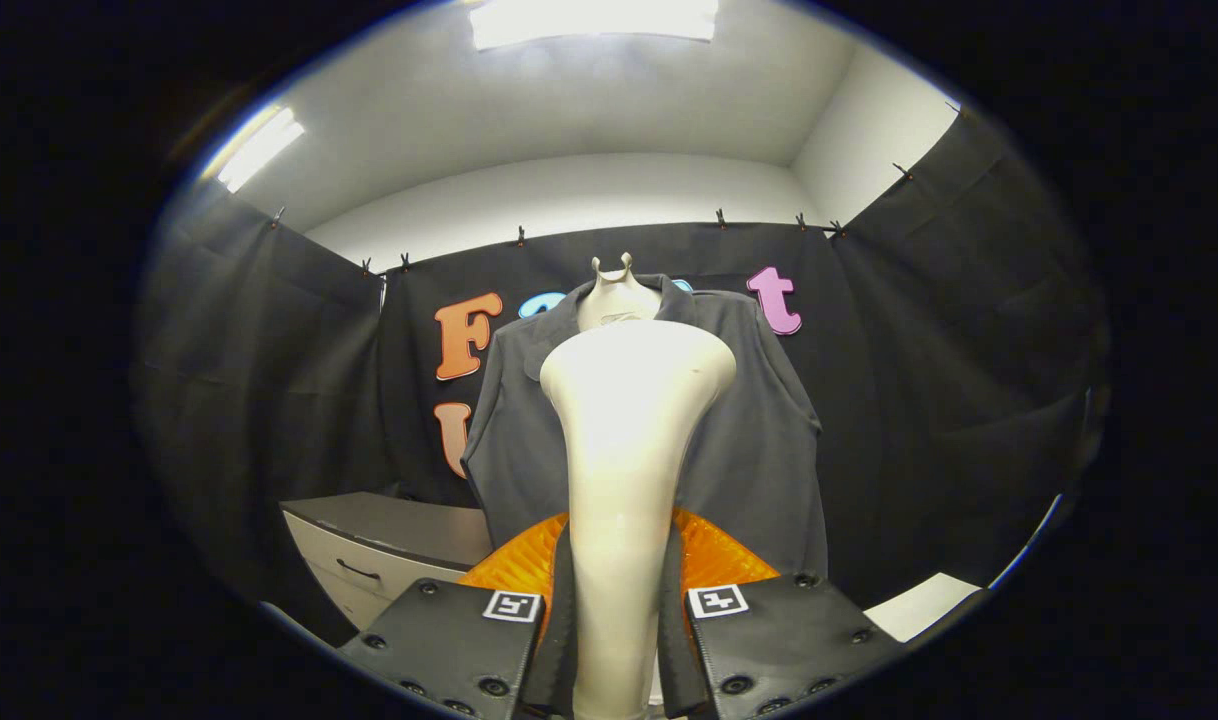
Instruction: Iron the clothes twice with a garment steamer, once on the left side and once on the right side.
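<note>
Black cloth walls back a dark grey shirt [759, 430] on a mannequin [619, 290] at frame centre; the gripper [617, 620] clamps the cream garment steamer [624, 450] handle, bottom centre.

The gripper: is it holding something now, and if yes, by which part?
Yes. The gripper holds the cream garment steamer by its narrow handle, one finger on each side; the wide head points toward the dark shirt.

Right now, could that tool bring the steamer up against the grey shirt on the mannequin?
Probably yes. The tool is shut on the cream steamer, whose head points at the grey shirt hanging beyond it. Nothing stands between them; the cabinet sits off to the side.
</note>
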